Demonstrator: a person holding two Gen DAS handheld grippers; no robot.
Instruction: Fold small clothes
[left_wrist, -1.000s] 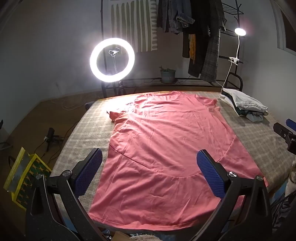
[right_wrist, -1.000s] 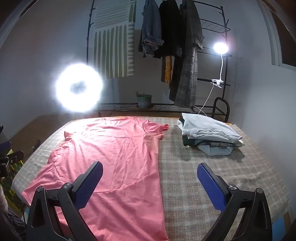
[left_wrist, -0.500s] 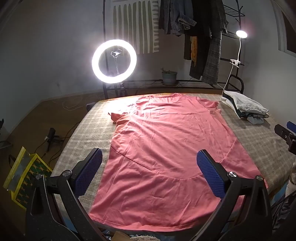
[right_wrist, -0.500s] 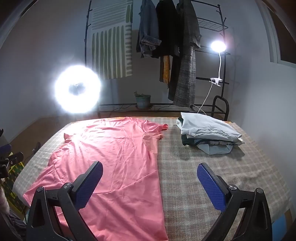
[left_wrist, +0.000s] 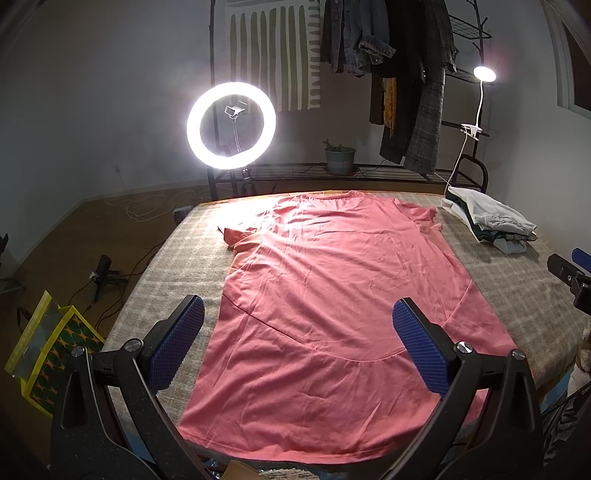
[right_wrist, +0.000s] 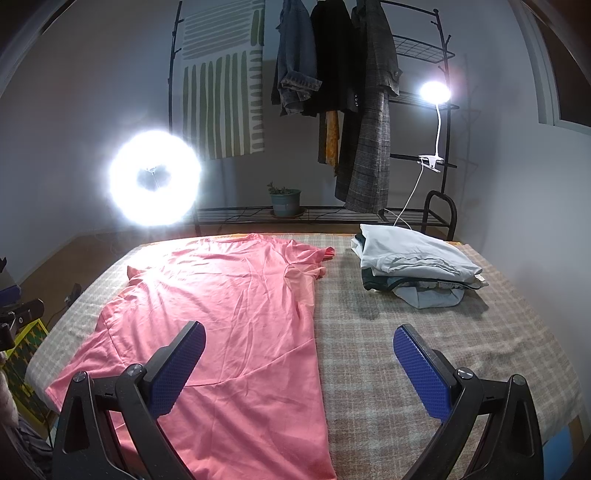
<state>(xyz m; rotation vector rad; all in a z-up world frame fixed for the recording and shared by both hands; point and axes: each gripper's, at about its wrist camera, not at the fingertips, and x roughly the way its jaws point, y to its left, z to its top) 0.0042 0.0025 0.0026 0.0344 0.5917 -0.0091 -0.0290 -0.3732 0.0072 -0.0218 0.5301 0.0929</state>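
A pink t-shirt (left_wrist: 332, 295) lies spread flat on the checked table cover, collar at the far edge, hem near me. It also shows in the right wrist view (right_wrist: 229, 317), on the left half of the table. My left gripper (left_wrist: 295, 332) is open and empty, held above the shirt's lower half. My right gripper (right_wrist: 299, 354) is open and empty, above the shirt's right edge and the bare cover (right_wrist: 424, 332). The right gripper's tip (left_wrist: 569, 273) shows at the right edge of the left wrist view.
A stack of folded clothes (right_wrist: 413, 266) sits at the table's far right corner. A ring light (left_wrist: 231, 125), a clothes rack with hanging garments (right_wrist: 332, 92), a clip lamp (right_wrist: 434, 92) and a potted plant (right_wrist: 284, 199) stand behind. A yellow bag (left_wrist: 48, 350) is on the floor left.
Both views have shifted slightly, the grippers drawing back and up a little. The shirt and the stack have not moved. Both grippers stay open.
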